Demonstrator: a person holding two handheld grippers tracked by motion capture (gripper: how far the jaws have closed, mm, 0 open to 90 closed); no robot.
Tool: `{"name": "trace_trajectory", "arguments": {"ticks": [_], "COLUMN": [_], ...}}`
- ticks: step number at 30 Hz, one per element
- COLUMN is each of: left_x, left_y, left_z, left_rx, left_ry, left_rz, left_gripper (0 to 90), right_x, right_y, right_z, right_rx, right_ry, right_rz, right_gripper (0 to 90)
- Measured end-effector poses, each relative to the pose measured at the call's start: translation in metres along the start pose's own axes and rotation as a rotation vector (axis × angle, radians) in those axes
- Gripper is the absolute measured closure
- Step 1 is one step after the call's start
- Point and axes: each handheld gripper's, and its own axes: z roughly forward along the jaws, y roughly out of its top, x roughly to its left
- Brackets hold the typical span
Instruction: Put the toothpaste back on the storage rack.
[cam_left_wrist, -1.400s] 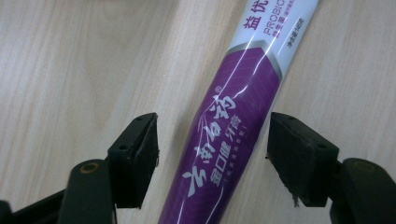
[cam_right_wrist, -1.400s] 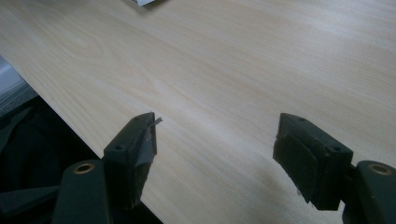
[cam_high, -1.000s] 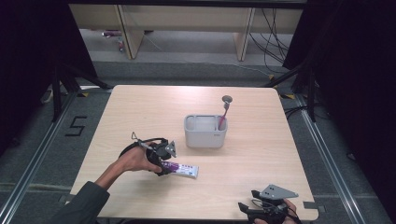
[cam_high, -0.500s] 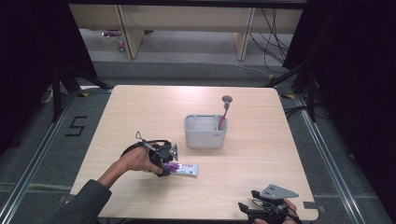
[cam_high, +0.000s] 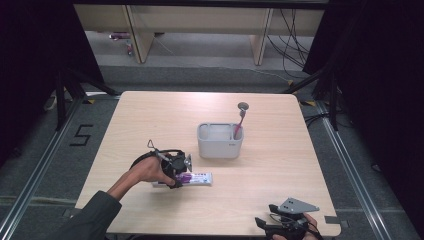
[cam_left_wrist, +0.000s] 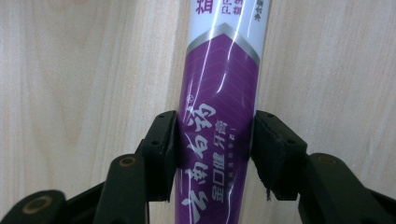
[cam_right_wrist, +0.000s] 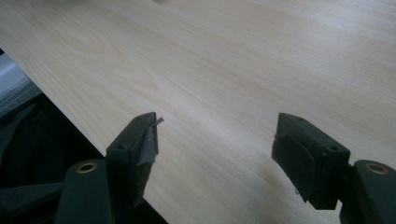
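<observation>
Your left forearm reaches in diagonally from the bottom-left; left gripper (cam_high: 176, 172) points down at the purple-and-white toothpaste tube (cam_high: 192, 178) lying flat on the light wood table (cam_high: 150, 115), in front of the grey plastic bin (cam_high: 220, 142). Its jaws have just been closing, pads now touching the tube's sides. Right gripper (cam_high: 280, 227) sits at the near-right edge, jaws wide, nothing between.

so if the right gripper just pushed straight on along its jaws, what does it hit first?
Probably the table itself. The right gripper stands open with nothing between its jaws, angled down over bare wood near the table's edge. Depth is hard to judge.
</observation>
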Motion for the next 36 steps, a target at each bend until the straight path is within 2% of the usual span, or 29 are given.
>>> {"name": "trace_trajectory", "arguments": {"ticks": [5, 9, 14, 18, 19, 20, 24, 32, 33, 34, 36], "left_x": [-0.0003, -0.0007, -0.0016, -0.0022, -0.0013, -0.0011, -0.0028, -0.0040, -0.0045, -0.0042, -0.0037], "left_y": [0.0008, 0.0017, 0.0029, 0.0045, 0.0049, 0.0053, 0.0058, 0.0056, 0.0059, 0.0065, 0.0070], "left_z": [-0.0001, -0.0003, -0.0002, -0.0002, -0.0004, -0.0004, -0.0003, -0.0006, -0.0006, -0.0008, -0.0010], "left_rx": [0.010, 0.017, 0.031, 0.040, 0.043, 0.047, 0.052, 0.049, 0.051, 0.054, 0.059], "left_ry": [-0.011, -0.004, -0.020, -0.017, -0.016, -0.021, -0.022, -0.016, -0.014, -0.007, -0.011], "left_rz": [-0.013, -0.002, -0.039, -0.059, -0.052, -0.061, -0.079, -0.086, -0.092, -0.080, -0.096], "left_gripper": [52.6, 53.2, 53.7, 54.1, 54.3, 54.4, 54.9, 56.0, 56.1, 56.3, 56.5], "right_x": [-0.0001, 0.0002, -0.0003, -0.0002, 0.0000, 0.0000, -0.0006, -0.0005, 0.0002, -0.0003, 0.0002], "right_y": [0.0000, -0.0001, -0.0005, -0.0001, -0.0002, -0.0003, -0.0005, -0.0003, -0.0006, -0.0006, -0.0008], "right_z": [-0.0001, -0.0003, 0.0001, 0.0002, -0.0002, 0.0003, 0.0002, -0.0002, -0.0001, -0.0002, -0.0003], "right_rx": [0.000, 0.002, 0.002, -0.004, -0.001, -0.002, -0.001, 0.000, 0.001, 0.004, 0.008], "right_ry": [0.001, 0.000, 0.006, 0.006, 0.008, 0.017, 0.007, 0.006, 0.004, 0.003, 0.005], "right_rz": [0.000, 0.003, 0.004, 0.002, 0.005, 0.008, 0.000, 0.003, 0.016, 0.007, 0.012], "right_gripper": [31.4, 31.5, 31.5, 31.6, 31.7, 31.7, 31.7, 32.0, 31.9, 31.9, 32.0]}}
